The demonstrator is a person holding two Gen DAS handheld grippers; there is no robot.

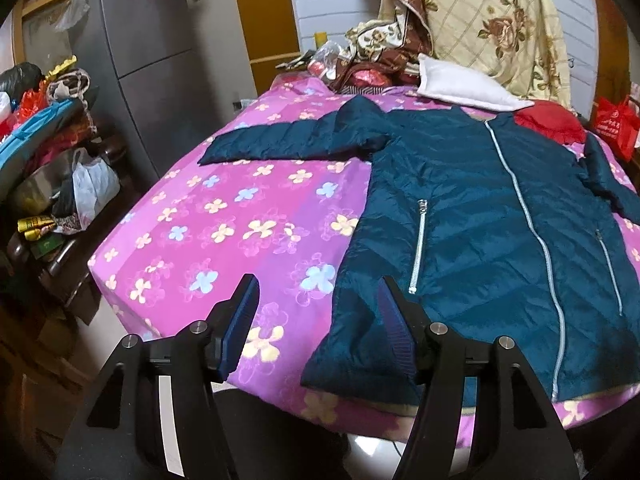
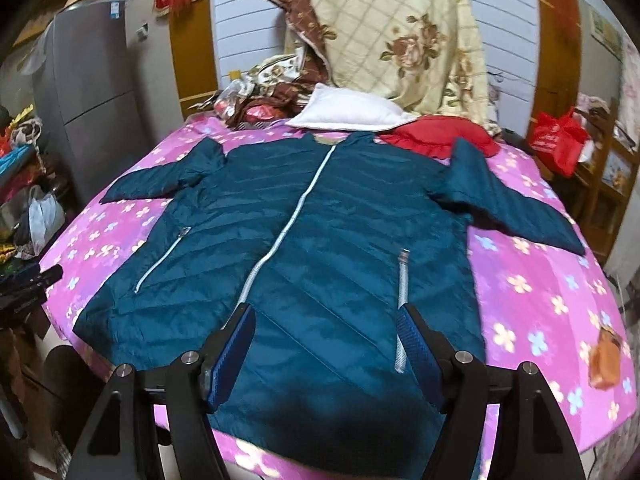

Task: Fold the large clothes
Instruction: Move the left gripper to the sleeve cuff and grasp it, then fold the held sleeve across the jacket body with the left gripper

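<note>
A dark teal quilted jacket (image 1: 480, 216) lies flat, front up and zipped, on a pink flowered bed sheet (image 1: 224, 216), sleeves spread to both sides. It also shows in the right wrist view (image 2: 320, 240). My left gripper (image 1: 318, 296) is open and empty, above the jacket's lower left hem corner. My right gripper (image 2: 326, 328) is open and empty, above the jacket's lower front near the hem, between the centre zip and the right pocket zip.
A white pillow (image 2: 348, 110), a red cushion (image 2: 436, 134) and a heap of cream and brown quilts (image 2: 392, 40) lie at the bed's head. A grey fridge (image 1: 160, 60) and cluttered shelves (image 1: 48, 152) stand left. A red bag (image 2: 558, 140) is at right, a small orange object (image 2: 606, 356) on the sheet.
</note>
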